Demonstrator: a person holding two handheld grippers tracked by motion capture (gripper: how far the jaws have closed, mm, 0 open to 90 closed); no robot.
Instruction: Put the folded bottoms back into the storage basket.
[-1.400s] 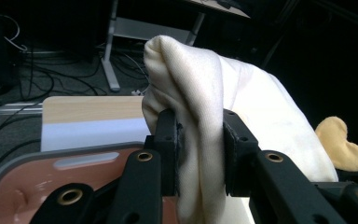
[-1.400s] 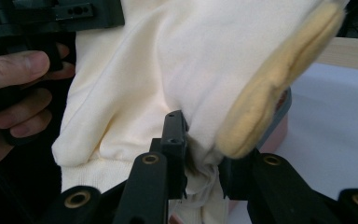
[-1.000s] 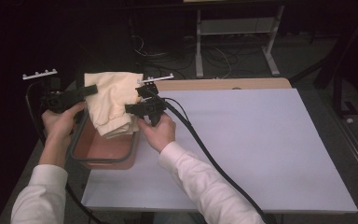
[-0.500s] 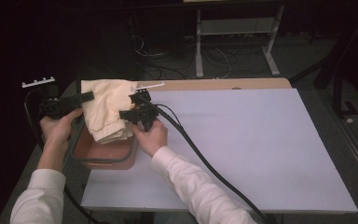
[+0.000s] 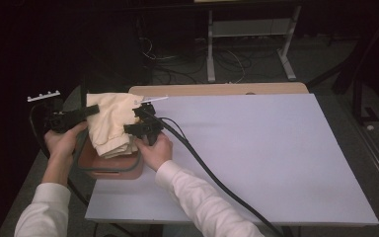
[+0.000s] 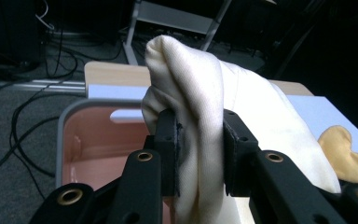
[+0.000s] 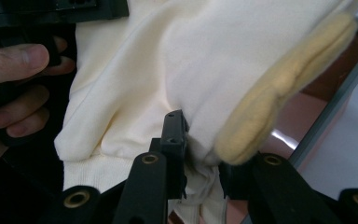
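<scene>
I work over a white rectangular table top point(image 5: 256, 163) with a pink plastic bin with a grey rim point(image 5: 109, 168) at its near-left corner; the folded cream fabric garment point(image 5: 109, 123) hangs between my two tools, above the bin's opening with its lower fold over the rim; to set it in well, I judge both ends should sink level and together, so the bundle stays folded and lands inside the walls, not draped on the rim; release should wait until the cloth rests on the bin's floor. The left gripper point(image 5: 90, 111) reaches in level from the left, its jaws pinching a thick fold of the garment point(image 6: 200, 140); the right gripper point(image 5: 131, 129) comes from the right side, pointing left across the bin, jaws clamped on cloth beside a yellow padded patch point(image 7: 279, 93). The left hand point(image 5: 61, 140) and right hand point(image 5: 154, 150) grip the handles from below, forearms angled inward.
</scene>
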